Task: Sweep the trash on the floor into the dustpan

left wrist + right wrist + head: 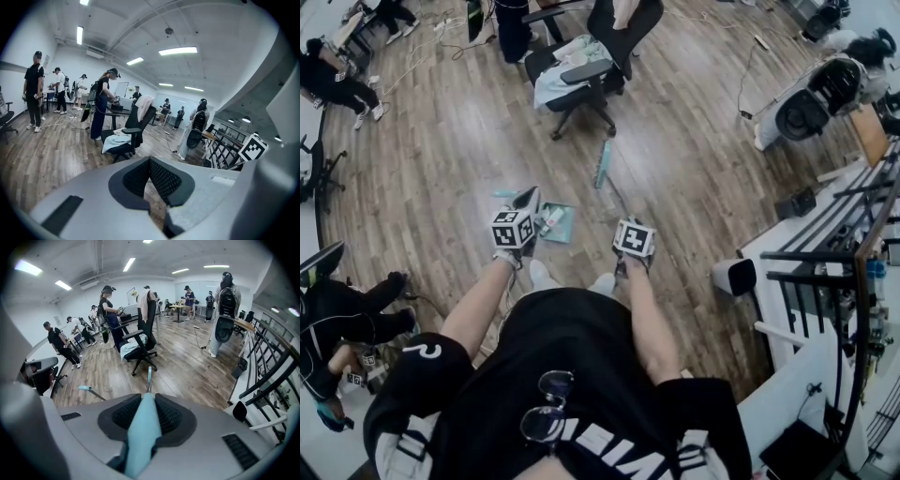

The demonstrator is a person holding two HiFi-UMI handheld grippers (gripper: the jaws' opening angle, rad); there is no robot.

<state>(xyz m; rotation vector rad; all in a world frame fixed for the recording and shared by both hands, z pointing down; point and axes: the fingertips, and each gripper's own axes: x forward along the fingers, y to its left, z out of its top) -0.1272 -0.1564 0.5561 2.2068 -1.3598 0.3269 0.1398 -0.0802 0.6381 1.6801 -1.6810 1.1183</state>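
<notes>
While the right gripper is clamped on the teal broom handle, the brush head rests on the boards just above frame centre. That puts it beyond the dustpan, which lies between both grippers. The left gripper is closed and empty. I'd steady the pan first, then draw short, low strokes toward its mouth. I can't pick out any loose trash.

Grey-brown wood-plank floor surrounds a black office chair; ceiling strip lights above it, black railing to its right.
</notes>
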